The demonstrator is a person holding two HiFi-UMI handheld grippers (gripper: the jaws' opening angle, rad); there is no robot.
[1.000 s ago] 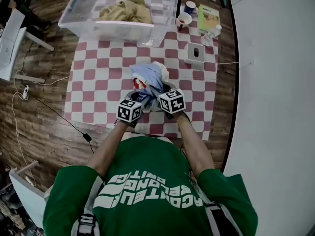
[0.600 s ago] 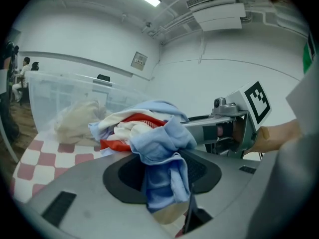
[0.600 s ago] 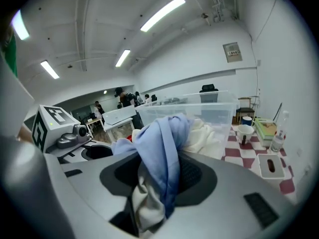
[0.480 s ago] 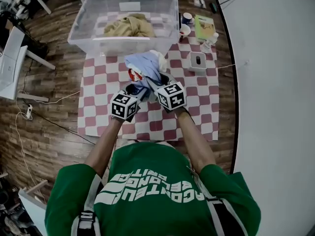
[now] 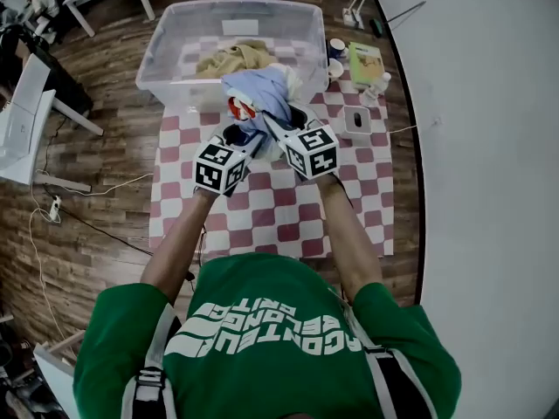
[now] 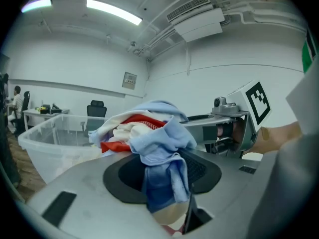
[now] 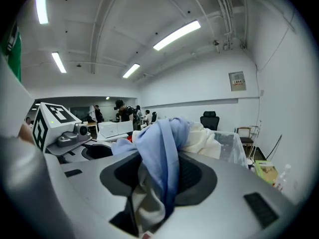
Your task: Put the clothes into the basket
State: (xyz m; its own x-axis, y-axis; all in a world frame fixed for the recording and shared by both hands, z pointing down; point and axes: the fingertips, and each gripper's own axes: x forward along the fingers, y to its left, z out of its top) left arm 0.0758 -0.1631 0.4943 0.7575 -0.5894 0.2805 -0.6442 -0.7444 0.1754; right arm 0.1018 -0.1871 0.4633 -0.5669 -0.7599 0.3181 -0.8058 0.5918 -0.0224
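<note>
Left tool and right tool clamp bunched clothes, partly hiding the basket

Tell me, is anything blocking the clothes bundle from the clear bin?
Nothing visible does. The clothes bundle hangs at the near wall of the clear bin; its top is open, with a tan garment inside.

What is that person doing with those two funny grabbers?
A person in a green shirt holds a grabber in each hand. The left gripper and the right gripper are both clamped on one bundle of clothes, mostly light blue with white and red bits. The bundle is held up off the checkered table, by the near side of the clear bin. It is not in the bin yet. A tan garment already lies inside.
</note>
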